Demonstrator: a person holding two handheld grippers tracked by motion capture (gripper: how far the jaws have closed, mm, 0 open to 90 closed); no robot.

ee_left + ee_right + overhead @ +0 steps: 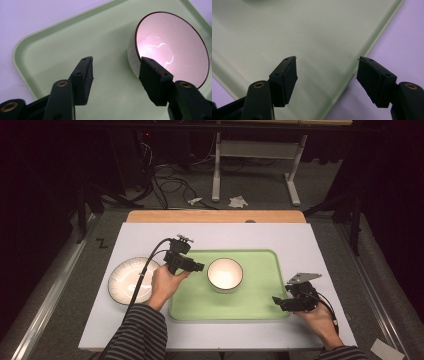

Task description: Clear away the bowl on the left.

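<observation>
A white bowl [225,274] with a dark rim stands upright near the middle of the green tray [260,306]. My left gripper [198,266] hovers over the tray's left part, just left of the bowl. In the left gripper view its jaws [117,60] stand open with bare tray [62,45] between them, and the bowl [172,47] sits just beyond the right jaw. My right gripper [279,301] sits at the tray's near right corner. Its jaws [327,60] are open, with the tray's rim [359,57] running between them and untouched.
A white ribbed plate [125,281] lies on the lilac table cover [300,240], left of the tray and beside my left hand. A wooden edge [215,216] borders the cover at the back. Cables and a stand's legs lie on the floor beyond.
</observation>
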